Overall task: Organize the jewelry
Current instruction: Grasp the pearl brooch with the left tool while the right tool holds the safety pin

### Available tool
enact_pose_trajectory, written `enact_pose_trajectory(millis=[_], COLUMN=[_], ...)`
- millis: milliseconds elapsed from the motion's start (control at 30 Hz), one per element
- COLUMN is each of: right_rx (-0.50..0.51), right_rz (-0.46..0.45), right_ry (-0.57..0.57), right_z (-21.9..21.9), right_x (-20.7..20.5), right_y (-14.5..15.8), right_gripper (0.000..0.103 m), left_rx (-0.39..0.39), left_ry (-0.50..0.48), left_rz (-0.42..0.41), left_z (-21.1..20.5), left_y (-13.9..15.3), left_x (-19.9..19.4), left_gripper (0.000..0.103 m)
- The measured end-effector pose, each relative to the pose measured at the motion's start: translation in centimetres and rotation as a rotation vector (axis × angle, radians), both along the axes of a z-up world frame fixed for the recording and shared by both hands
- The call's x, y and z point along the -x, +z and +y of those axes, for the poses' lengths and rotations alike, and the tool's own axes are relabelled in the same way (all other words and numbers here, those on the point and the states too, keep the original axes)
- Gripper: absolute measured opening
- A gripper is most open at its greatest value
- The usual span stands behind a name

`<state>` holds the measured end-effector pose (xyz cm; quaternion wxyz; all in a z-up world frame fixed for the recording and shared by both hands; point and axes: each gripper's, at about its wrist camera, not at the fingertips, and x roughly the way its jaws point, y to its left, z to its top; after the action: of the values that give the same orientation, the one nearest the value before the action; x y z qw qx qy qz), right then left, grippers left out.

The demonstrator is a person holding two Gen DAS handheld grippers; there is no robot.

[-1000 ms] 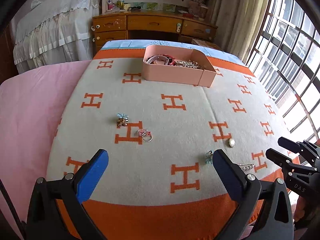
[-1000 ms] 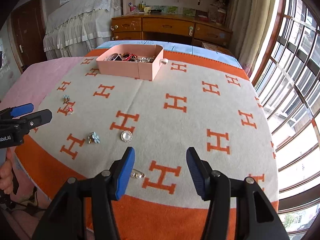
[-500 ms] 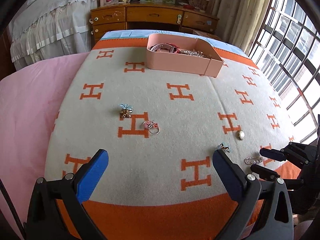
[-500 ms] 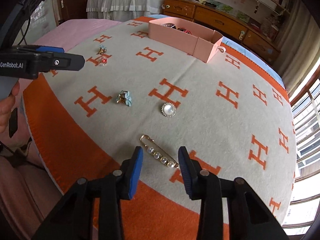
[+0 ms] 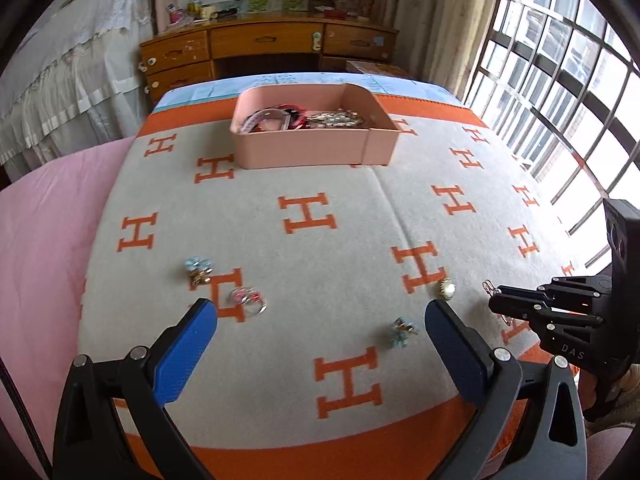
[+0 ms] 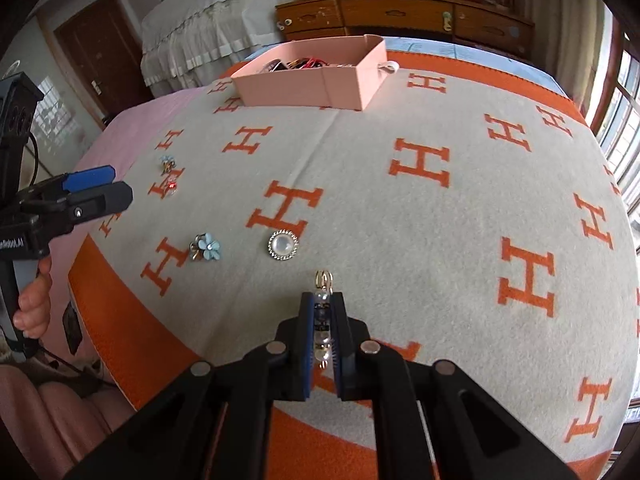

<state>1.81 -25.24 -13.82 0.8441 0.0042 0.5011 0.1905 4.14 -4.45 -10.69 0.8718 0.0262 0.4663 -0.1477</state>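
My right gripper (image 6: 322, 299) is closing its jaws on a gold pin with a row of pearls (image 6: 322, 332); the pads press it from both sides, low over the blanket (image 6: 400, 216). The pin's looped end (image 5: 488, 286) sticks out in front of the right gripper (image 5: 495, 303) in the left wrist view. My left gripper (image 5: 320, 312) hangs open with nothing between its fingers. Loose on the blanket lie a round pearl brooch (image 6: 283, 245), a blue flower brooch (image 6: 206, 247), a second blue flower piece (image 5: 198, 270) and a pink ring (image 5: 248, 300).
A pink open box (image 5: 308, 148) with several pieces of jewelry stands at the far end of the bed. A wooden dresser (image 5: 272, 46) lies behind it. Barred windows (image 5: 560, 92) run along the right. A hand (image 6: 34, 304) holds the left gripper's grip.
My right gripper came down over the pearl pin and its jaws shut on it. The left gripper drifted sideways and stayed open.
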Motion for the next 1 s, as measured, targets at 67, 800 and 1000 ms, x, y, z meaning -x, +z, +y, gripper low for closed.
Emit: enact_pose_trajectory(millis=[67, 800, 1000], right_rx=[-0.039, -0.14, -0.137], right_rz=[-0.013, -0.072, -0.076], right_ry=[-0.04, -0.124, -0.12], right_z=[-0.9, -4.8, -4.8], right_x=[0.1, 0.3, 0.4], right_y=[0.3, 0.6, 0.6], right_gripper=[0.007, 0.007, 0.007], left_rx=[-0.018, -0.262, -0.295], left_ry=[-0.064, -0.659, -0.829], left_rz=[-0.007, 0.045, 0.032], left_z=[-2.4, -10.9, -11.2], left_y=[0.0, -4.3, -4.4], left_x=[-0.5, -2.5, -2.2], left_gripper=[0.102, 0.052, 0.051])
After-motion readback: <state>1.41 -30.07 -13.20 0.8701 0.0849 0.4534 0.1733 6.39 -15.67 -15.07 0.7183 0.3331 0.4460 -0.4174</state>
